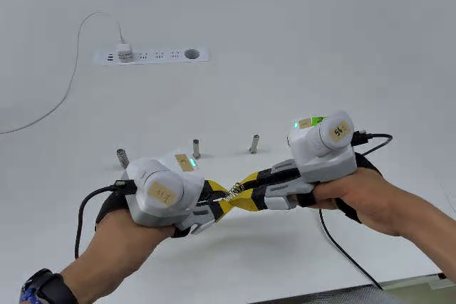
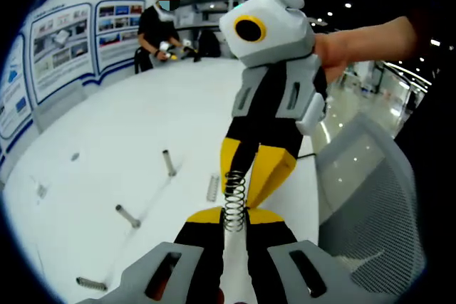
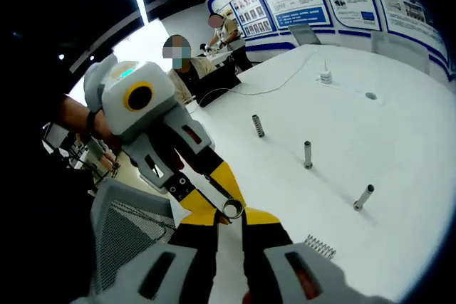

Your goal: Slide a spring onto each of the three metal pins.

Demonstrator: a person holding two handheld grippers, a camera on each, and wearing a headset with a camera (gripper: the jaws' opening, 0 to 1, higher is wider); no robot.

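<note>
1. Head view: the left gripper [image 1: 219,203] and right gripper [image 1: 248,190] meet tip to tip above the counter [image 1: 299,55], sharing one spring [image 1: 234,191], probably a handover to regrip it.
2. Left gripper view: its fingers [image 2: 203,216] pinch the spring's near end.
3. Right gripper view: its fingers [image 3: 263,217] clamp the far end; a bare pin [image 3: 308,154] waits beyond, and a spare spring [image 3: 320,246] lies nearby.

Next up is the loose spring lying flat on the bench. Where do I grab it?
Probably pinch the loose spring across its coils near one end, coming down from above. It lies on its side on the bench, so both flanks are exposed and the far end's opening stays free.
</note>
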